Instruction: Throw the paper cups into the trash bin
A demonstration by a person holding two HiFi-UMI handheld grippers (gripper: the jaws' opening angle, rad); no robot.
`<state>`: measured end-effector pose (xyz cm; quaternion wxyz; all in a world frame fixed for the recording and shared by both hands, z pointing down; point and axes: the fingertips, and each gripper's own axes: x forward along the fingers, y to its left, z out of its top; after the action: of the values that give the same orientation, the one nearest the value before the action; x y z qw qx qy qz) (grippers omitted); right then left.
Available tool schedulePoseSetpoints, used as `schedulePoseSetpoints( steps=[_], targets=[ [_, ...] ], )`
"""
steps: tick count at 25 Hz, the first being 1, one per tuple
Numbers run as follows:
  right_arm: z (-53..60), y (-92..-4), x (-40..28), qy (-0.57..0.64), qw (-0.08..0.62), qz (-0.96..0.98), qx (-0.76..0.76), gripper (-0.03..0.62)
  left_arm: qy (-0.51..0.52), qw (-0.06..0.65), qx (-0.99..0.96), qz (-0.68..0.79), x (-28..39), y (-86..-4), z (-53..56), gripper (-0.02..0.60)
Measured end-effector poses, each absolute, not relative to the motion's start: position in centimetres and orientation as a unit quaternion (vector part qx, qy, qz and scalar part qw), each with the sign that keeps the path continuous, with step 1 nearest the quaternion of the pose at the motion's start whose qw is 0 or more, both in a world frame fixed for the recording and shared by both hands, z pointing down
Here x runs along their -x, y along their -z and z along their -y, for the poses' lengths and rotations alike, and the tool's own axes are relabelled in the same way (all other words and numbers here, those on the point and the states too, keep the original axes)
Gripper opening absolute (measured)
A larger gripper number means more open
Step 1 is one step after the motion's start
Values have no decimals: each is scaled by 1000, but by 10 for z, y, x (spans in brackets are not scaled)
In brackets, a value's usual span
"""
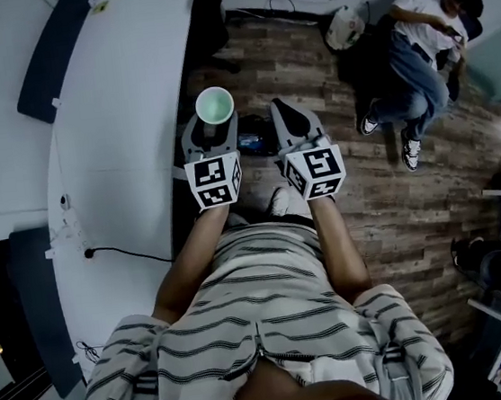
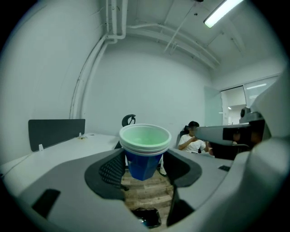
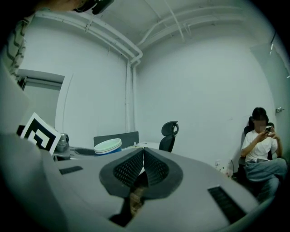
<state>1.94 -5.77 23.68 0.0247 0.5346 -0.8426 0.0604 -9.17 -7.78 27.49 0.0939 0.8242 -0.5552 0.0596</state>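
A stack of paper cups (image 1: 215,106), blue outside and pale green inside, stands upright between the jaws of my left gripper (image 1: 210,125). In the left gripper view the cups (image 2: 144,152) hang above the wooden floor, and the left gripper (image 2: 144,168) is shut on their blue wall. My right gripper (image 1: 287,116) is held beside it on the right, its pads (image 3: 154,166) pressed together with nothing between them. From the right gripper view the cups' rim (image 3: 108,146) shows at the left. No trash bin can be made out for certain.
A long white desk (image 1: 116,139) runs along the left, with a dark divider panel (image 1: 52,56) and a cable. A small dark object (image 2: 147,217) lies on the wooden floor (image 1: 386,196) below the grippers. A person (image 1: 421,38) sits at the far right. An office chair (image 3: 170,131) stands by the desk.
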Motion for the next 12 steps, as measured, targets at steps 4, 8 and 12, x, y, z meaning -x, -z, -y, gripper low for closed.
schedulePoseSetpoints(
  steps=[4,8,12],
  targets=[
    [56,-242,-39,-69,24,834,-547,9,-66,95,-837,534,65,-278,76,276],
    [56,-253,-53,-81,25,828,-555,9,-77,100,-843,522,49,-287,76,276],
    [57,-265,-65,-107,14,823,-558,9,-89,108,-844,517,40,-297,77,276]
  ],
)
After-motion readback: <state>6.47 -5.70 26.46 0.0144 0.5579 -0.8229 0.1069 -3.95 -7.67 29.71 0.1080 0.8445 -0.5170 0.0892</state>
